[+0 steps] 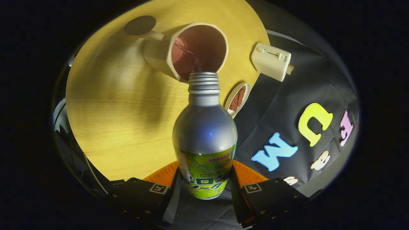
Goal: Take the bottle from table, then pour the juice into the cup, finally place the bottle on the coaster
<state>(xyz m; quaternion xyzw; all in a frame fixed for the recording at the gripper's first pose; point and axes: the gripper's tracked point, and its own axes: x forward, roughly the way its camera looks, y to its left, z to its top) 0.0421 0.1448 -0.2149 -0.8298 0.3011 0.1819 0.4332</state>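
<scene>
Silver bottle: a silver metal bottle with a green label (204,134) sits pinched between the jaws of the gripper (204,191), its uncapped threaded neck pointing ahead and tilted toward the cup.
Jaws: pressed against the labelled lower body from both sides, one on each flank; the bottle's base is cut off between them.
Gripper pose: it looks steeply down along the bottle at the desk, so the bottle is held tipped well forward rather than upright.
Cup: a cream faceted mug with a handle (188,51) stands on the desk just beyond the bottle's mouth; its inside looks reddish-brown, and a thin dark stream seems to run from the neck into it, though this is hard to make out.
Coaster: a dark round coaster (140,25) lies on the desk beyond the mug, just by its handle; nothing stands on it.
Desk: a round pale wooden desk (108,105) has broad bare room beside the mug and the bottle.
Edge items: a small white dish with brown pieces (238,98) sits at the desk's rim beside the bottle's neck; a cream box-shaped appliance (271,61) stands at the rim beyond it.
Hidden: an orange part (163,174) shows behind the bottle, partly covered.
</scene>
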